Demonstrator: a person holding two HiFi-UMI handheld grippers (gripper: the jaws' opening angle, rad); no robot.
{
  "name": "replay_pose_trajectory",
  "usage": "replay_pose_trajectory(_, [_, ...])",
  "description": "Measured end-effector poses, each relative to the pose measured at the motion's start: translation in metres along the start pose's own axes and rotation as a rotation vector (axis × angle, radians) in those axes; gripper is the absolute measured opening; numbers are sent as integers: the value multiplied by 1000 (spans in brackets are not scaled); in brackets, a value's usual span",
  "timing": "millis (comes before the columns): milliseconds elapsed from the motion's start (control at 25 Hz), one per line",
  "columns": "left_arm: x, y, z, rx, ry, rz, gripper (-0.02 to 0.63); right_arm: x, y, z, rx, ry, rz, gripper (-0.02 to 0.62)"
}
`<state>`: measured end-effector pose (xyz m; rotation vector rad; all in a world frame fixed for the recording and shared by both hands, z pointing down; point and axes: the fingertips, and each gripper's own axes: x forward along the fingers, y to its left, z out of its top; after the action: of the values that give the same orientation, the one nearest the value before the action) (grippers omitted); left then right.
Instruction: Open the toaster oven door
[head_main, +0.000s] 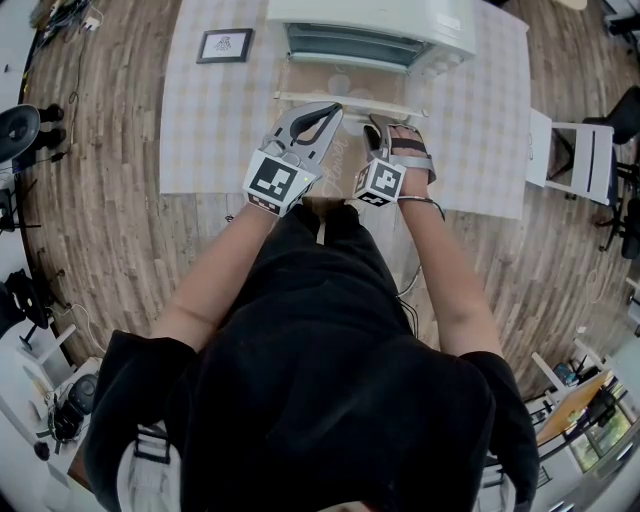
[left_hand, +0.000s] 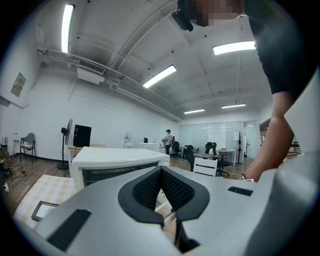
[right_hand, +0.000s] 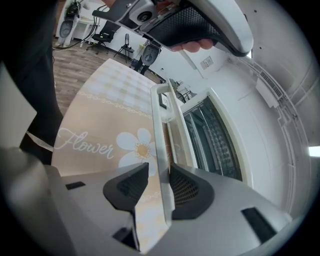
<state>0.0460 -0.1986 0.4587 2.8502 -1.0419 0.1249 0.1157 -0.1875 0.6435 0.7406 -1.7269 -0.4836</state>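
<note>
Head view with the 2 tool views. The toaster oven (head_main: 370, 25) stands at the far edge of the table (head_main: 200, 120), which is covered by a checked cloth; a small framed picture (head_main: 225, 45) lies to its left. The oven door (head_main: 345, 80) is open, swung forward and down from the oven front, so that the wire rack inside (right_hand: 220, 140) is exposed. The white bar handle (head_main: 350, 100) marks the door's near edge. The right tool (head_main: 378, 125) points steeply down at this handle. In the right tool view the handle (right_hand: 161, 125) runs between the 2 jaws, which stand wide apart: the right pad (right_hand: 187, 187) lies against the bar, while a gap shows between the bar and the left pad (right_hand: 127, 187), with the flower-printed cloth (right_hand: 135, 145) visible through it. The left tool (head_main: 325, 112) is held about level just beside the right one, its jaws closed tip to tip on nothing, short of the handle.
</note>
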Motion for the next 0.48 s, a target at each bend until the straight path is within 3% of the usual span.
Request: replay_pose_trajectory(480, [2, -3, -11, 2, 11, -17, 12, 9, 25, -8, -8, 15, 23, 95])
